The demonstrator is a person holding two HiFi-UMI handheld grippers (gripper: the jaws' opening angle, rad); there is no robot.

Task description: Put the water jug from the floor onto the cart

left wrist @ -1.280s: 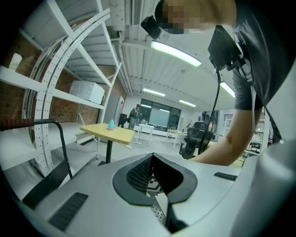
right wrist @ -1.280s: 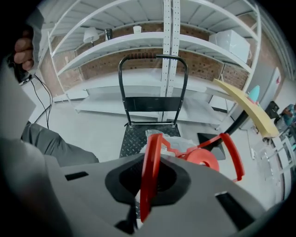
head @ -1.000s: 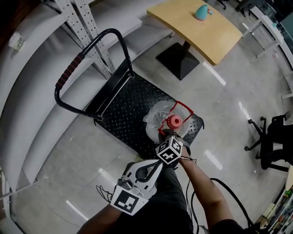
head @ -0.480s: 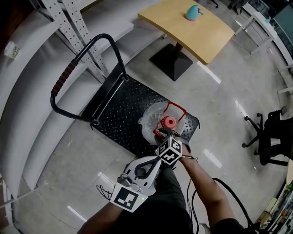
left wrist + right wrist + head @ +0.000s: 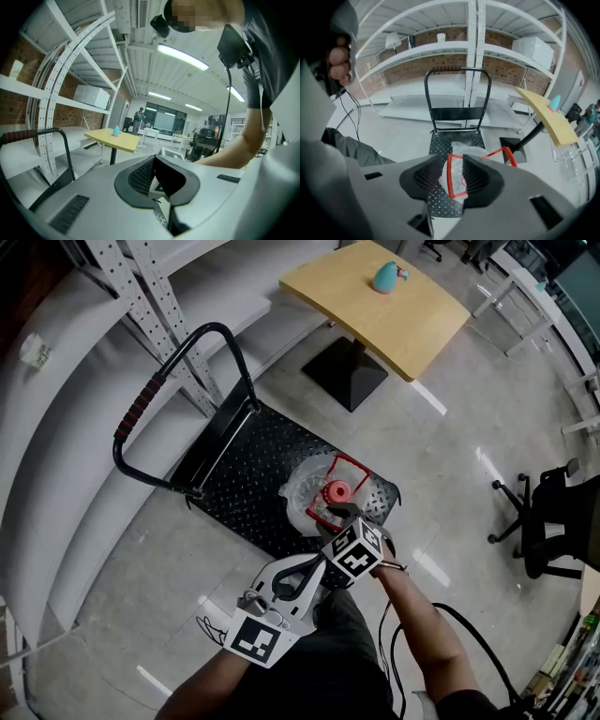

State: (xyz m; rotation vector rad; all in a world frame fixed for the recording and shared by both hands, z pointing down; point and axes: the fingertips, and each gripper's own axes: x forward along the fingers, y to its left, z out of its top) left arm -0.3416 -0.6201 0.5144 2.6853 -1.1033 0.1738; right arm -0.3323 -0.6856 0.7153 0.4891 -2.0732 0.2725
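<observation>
Right claw (image 5: 455, 176) released, jaws just opened clear of the red handle (image 5: 449, 178) below. Beneath it the clear, crinkled water jug (image 5: 302, 486), red-capped, stands on the black cart (image 5: 246, 460). Left claw (image 5: 156, 174) clenched, empty.

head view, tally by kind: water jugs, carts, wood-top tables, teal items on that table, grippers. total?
water jug: 1
cart: 1
wood-top table: 1
teal item: 1
grippers: 2, left gripper and right gripper
Total: 6
</observation>
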